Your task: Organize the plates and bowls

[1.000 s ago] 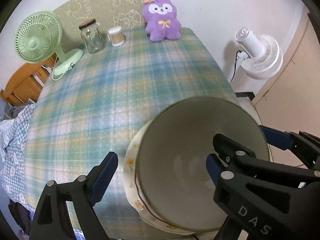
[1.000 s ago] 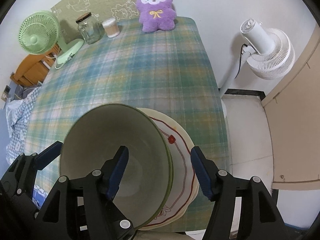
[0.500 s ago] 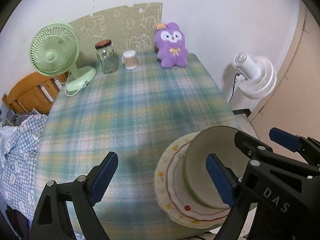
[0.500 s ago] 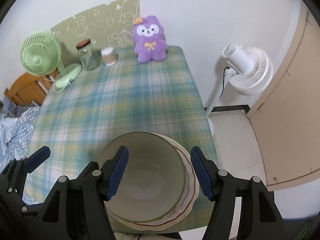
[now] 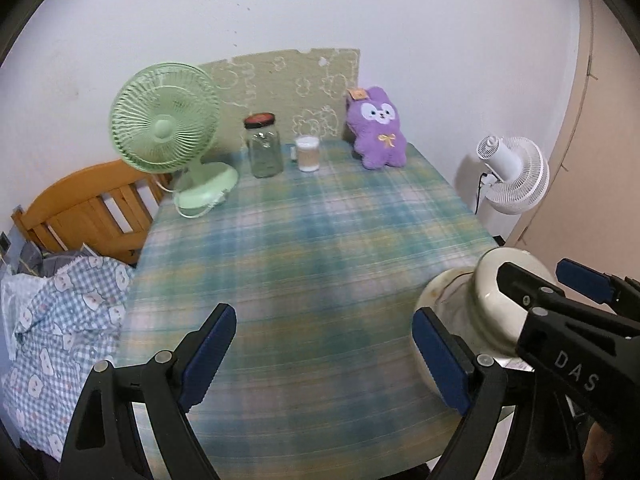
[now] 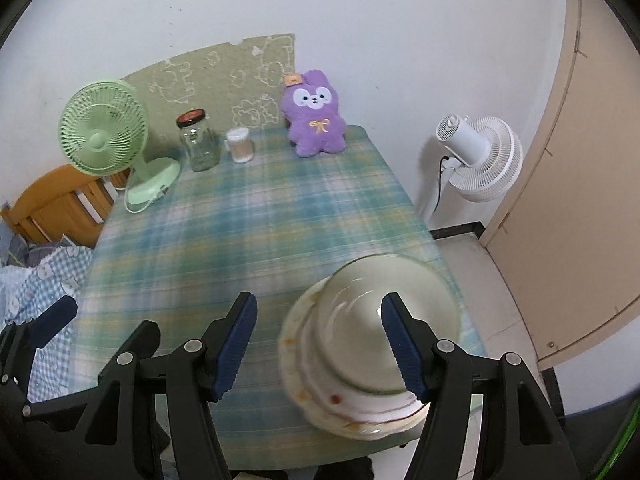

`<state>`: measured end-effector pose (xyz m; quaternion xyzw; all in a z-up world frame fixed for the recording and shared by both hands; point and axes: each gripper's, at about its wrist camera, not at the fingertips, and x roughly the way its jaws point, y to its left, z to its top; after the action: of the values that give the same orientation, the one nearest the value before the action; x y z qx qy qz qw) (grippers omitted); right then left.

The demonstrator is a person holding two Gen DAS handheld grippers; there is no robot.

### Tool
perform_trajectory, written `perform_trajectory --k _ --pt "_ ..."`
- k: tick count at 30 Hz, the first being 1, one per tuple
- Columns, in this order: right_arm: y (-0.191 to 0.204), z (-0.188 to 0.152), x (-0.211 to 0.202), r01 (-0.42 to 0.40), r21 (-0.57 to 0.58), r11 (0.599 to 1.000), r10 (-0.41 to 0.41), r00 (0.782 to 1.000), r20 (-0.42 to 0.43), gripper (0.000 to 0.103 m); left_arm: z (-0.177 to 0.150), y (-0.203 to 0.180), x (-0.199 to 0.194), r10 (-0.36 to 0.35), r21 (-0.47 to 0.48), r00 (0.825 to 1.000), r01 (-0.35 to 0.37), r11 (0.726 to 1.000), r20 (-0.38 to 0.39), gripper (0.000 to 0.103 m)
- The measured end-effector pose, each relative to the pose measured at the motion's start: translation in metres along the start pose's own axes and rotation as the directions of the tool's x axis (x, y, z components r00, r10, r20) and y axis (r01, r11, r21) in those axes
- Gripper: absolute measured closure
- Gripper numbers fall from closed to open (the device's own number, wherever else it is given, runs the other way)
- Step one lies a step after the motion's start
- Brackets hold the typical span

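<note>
A pale green bowl point(image 6: 384, 320) sits on a cream plate with a red rim line point(image 6: 316, 396) at the near right corner of the plaid table point(image 6: 248, 224). My right gripper point(image 6: 328, 344) is open, raised above and just left of the stack, and holds nothing. In the left wrist view the bowl point(image 5: 494, 300) and plate point(image 5: 436, 292) show at the right, partly hidden by the right gripper. My left gripper point(image 5: 324, 352) is open and empty over the near middle of the table point(image 5: 312, 248).
A green desk fan point(image 5: 168, 128), a glass jar point(image 5: 264, 148), a cotton-swab tub point(image 5: 307, 154) and a purple plush point(image 5: 378, 134) stand along the far edge. A white floor fan point(image 5: 512, 176) stands right of the table. A wooden chair point(image 5: 84, 208) and checked cloth point(image 5: 56, 320) are at the left.
Both grippers have drawn back and up from the bowl and plate. The stack now looks smaller and lies at the table's near right corner. The right gripper no longer spans the bowl.
</note>
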<state>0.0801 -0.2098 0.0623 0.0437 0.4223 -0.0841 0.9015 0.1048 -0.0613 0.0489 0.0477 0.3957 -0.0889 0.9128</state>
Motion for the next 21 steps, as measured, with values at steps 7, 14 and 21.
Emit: perform_trajectory --k 7,14,21 --pt "0.045 -0.029 -0.015 0.001 0.002 1.0 -0.001 0.996 0.09 0.031 -0.024 0.05 -0.012 0.035 0.009 0.998 -0.035 0.999 0.057 0.009" --pt "0.063 -0.055 -0.026 -0.027 -0.01 1.0 0.028 0.988 0.153 0.018 -0.051 0.067 -0.026 0.063 0.002 0.993 -0.064 0.998 0.099 0.004" --pt "0.059 -0.076 -0.027 -0.039 -0.018 0.999 0.041 0.986 0.163 0.016 -0.074 0.066 -0.035 0.081 -0.033 0.99 -0.078 0.996 0.114 0.002"
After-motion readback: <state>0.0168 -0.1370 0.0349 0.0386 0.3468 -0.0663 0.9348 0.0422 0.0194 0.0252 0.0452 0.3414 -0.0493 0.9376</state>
